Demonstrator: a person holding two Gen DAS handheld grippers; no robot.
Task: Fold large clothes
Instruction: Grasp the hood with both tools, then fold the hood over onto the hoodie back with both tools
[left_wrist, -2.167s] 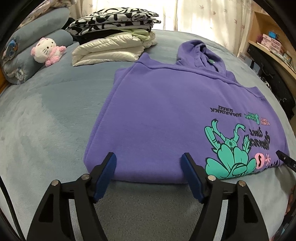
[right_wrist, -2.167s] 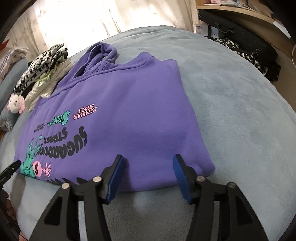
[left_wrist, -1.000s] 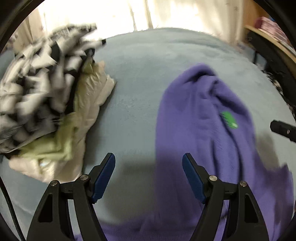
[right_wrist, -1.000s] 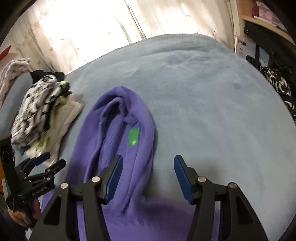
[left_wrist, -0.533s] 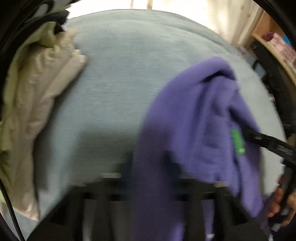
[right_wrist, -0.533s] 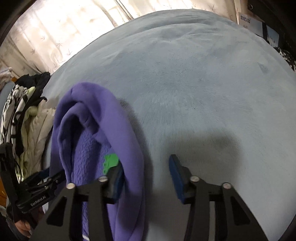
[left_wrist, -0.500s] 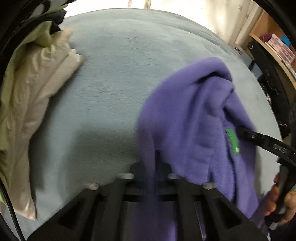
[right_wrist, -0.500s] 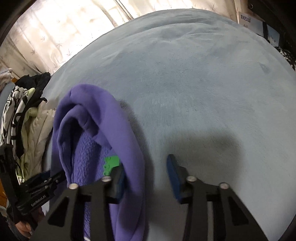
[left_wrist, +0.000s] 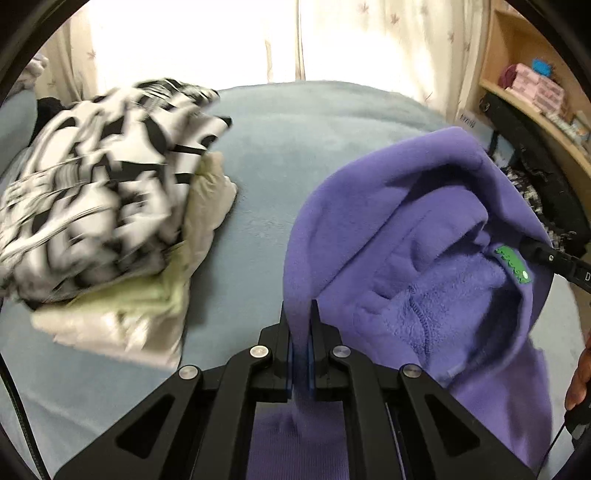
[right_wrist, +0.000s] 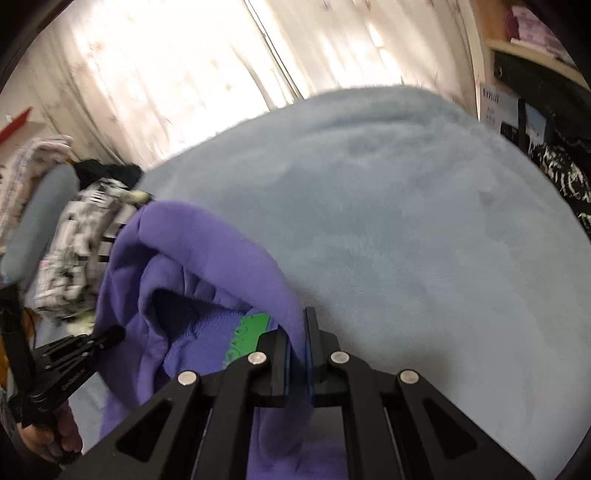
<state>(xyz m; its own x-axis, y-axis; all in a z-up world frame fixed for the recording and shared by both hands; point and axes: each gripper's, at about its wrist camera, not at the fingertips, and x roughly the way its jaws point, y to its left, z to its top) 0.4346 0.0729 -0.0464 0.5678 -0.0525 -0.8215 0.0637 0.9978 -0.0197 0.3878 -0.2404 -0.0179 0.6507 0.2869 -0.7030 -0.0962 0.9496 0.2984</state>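
The left gripper (left_wrist: 300, 332) is clamped on the rim of the purple hoodie's (left_wrist: 424, 258) hood, blue pads pressed tight with the fabric running up between them. The right gripper (right_wrist: 297, 347) is likewise pinched on the opposite side of the hood rim, just beside the green neck label (right_wrist: 247, 332). The hood arches up between the two grips, its fleecy lining open to both cameras, above the grey-blue bed blanket (left_wrist: 295, 122).

The step in hand looks like folding the hood: both tongs have hold of its edge and it hangs raised off the blanket. The next move likely calls for carrying the hood over toward the hoodie's body and laying it flat, with both grips kept level so the rim does not twist or bunch.

Away from the hoodie, on the left-gripper side, sits a stack of folded clothes (left_wrist: 110, 206), a black-and-white patterned piece on top of pale cream ones; it is blurred.

The hoodie's body and sleeves drop out of view below both grippers, so how far the folding has got cannot be told. In the left wrist view the right gripper shows only as a black tip at the label, with a bit of the person's hand (left_wrist: 581, 376) cut off at the frame edge.
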